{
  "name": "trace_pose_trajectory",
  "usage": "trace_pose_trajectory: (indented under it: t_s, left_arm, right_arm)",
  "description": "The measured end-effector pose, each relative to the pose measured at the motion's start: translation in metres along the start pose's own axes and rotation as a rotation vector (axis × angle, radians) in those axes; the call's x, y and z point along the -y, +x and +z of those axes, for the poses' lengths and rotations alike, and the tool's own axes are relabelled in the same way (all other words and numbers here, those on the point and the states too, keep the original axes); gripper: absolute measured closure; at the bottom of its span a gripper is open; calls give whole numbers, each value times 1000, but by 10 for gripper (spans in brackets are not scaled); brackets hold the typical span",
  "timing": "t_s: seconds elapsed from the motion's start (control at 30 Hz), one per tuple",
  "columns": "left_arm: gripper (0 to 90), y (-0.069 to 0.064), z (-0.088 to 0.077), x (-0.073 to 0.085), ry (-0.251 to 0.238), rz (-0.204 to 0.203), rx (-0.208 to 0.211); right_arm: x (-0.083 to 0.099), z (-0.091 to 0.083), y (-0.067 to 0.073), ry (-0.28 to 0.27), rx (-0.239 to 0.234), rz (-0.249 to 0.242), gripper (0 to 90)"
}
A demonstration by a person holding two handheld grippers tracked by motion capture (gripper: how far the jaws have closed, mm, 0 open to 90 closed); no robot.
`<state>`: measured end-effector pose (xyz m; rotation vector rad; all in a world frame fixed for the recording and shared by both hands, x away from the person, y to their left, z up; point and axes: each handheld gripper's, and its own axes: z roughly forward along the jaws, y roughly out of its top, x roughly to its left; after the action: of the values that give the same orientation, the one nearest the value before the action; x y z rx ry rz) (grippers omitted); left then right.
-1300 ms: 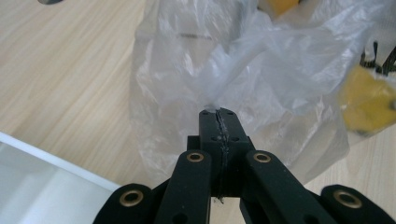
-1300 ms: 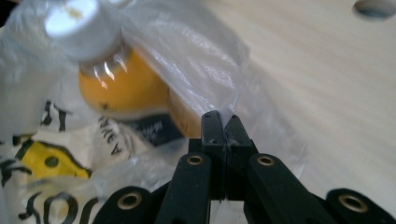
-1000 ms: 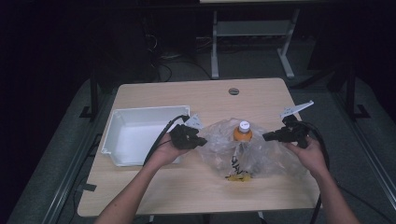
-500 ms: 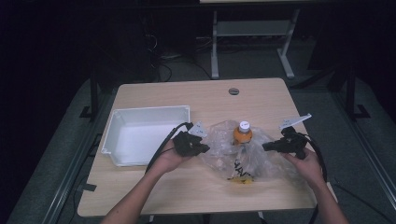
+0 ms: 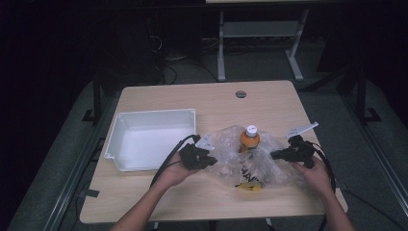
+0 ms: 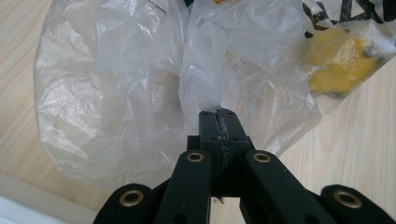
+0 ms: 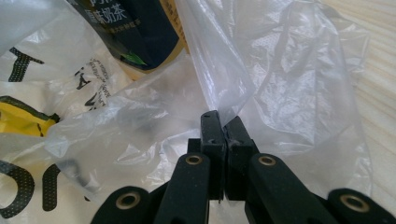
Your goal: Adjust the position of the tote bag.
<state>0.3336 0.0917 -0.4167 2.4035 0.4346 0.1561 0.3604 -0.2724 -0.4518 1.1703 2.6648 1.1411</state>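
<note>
A clear plastic bag point(image 5: 269, 161) with black and yellow print lies crumpled on the wooden table point(image 5: 207, 98). An orange bottle point(image 5: 249, 138) with a white cap stands upright inside it. My left gripper point(image 5: 212, 161) is shut on the bag's left edge; a pinched fold of film point(image 6: 205, 88) rises from its closed jaws point(image 6: 218, 114). My right gripper point(image 5: 273, 155) is shut on the bag's right edge, film point(image 7: 224, 88) clamped between its jaws point(image 7: 222, 122). The bottle's dark label point(image 7: 140, 28) shows behind the film in the right gripper view.
A white empty tray point(image 5: 117, 141) sits at the left of the table, just beyond my left hand. A round cable hole point(image 5: 240, 94) marks the far edge. Table legs and a metal frame point(image 5: 221, 53) stand behind in the dark.
Both grippers have sunk toward the table with the bag edges in them. The bag has slumped lower around the bottle, which stands more exposed.
</note>
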Motion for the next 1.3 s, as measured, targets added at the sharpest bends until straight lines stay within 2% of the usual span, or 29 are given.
trace_pose_trajectory:
  t_s: [0.07, 0.1, 0.13, 0.17, 0.2, 0.23, 0.27, 0.33, 0.37, 0.4, 0.43, 0.47, 0.5, 0.6, 0.63, 0.67, 0.7, 0.8, 0.87, 0.9, 0.93, 1.03, 1.1, 1.17, 1.3]
  left_arm:
    - [900, 0, 1, 3, 7, 1, 3]
    - [900, -2, 3, 5, -2, -15, 5]
    - [900, -1, 3, 6, 8, -7, 9]
    - [900, -3, 4, 7, -11, -33, 12]
    - [900, -3, 4, 8, 5, -13, 14]
    - [900, -3, 4, 8, 5, -13, 14]
    - [900, -5, 5, 9, -9, -29, 14]
    - [900, -5, 4, 10, -11, -33, 16]
    - [900, -5, 4, 10, -11, -33, 16]
    - [900, -3, 2, 11, -12, -31, 21]
    - [900, -3, 2, 11, -12, -31, 21]
    - [900, -4, 0, 11, -24, -47, 20]
    - [900, -4, 0, 11, -32, -51, 18]
    - [900, -3, -3, 11, -28, -42, 16]
    - [900, -3, -3, 11, -34, -52, 15]
    - [900, -3, -3, 11, -34, -52, 15]
    - [900, -2, -4, 10, -28, -44, 15]
    - [900, -3, -4, 10, -32, -48, 17]
    - [900, -3, -4, 10, -29, -43, 15]
    - [900, -3, -4, 10, -29, -43, 15]
    - [900, -3, -3, 10, -37, -54, 15]
    - [900, -2, -3, 9, -32, -48, 15]
    - [900, -2, -3, 9, -28, -44, 16]
    - [900, -2, -2, 9, -30, -43, 14]
    - [900, -2, -1, 9, -40, -54, 15]
  right_arm:
    - [0, 0, -1, -2, 2, -4, 881]
    - [1, 0, -1, -1, 6, -4, 877]
    - [1, 0, -1, 0, 8, -2, 872]
    - [1, 0, -1, 0, 7, 0, 866]
    - [1, 0, -1, -5, 8, 2, 856]
    - [1, 0, -1, -5, 8, 2, 856]
    - [1, -1, -1, -6, 15, -6, 842]
    - [1, -6, 0, -29, 19, -2, 755]
    - [1, -6, 0, -29, 19, -2, 755]
    - [1, -13, 2, -61, 23, 0, 710]
    - [1, -13, 2, -61, 23, 0, 710]
    - [1, -20, 5, -83, 34, 0, 648]
    - [1, -24, 6, -90, 46, -5, 626]
    - [-1, -39, 12, -124, 55, -27, 604]
    - [-2, -45, 15, -131, 56, -24, 597]
    - [-2, -45, 15, -131, 56, -24, 597]
    - [-4, -54, 20, -154, 40, -52, 590]
    - [-7, -62, 31, -177, -8, -90, 576]
    - [-9, -64, 39, -183, -48, -123, 559]
    - [-9, -64, 39, -183, -48, -123, 559]
    - [-10, -64, 48, -189, -85, -149, 545]
    - [-13, -61, 58, -186, -146, -186, 519]
    - [-14, -59, 61, -185, -156, -197, 515]
    - [-18, -53, 67, -184, -172, -227, 503]
    - [-23, -41, 72, -168, -168, -243, 497]
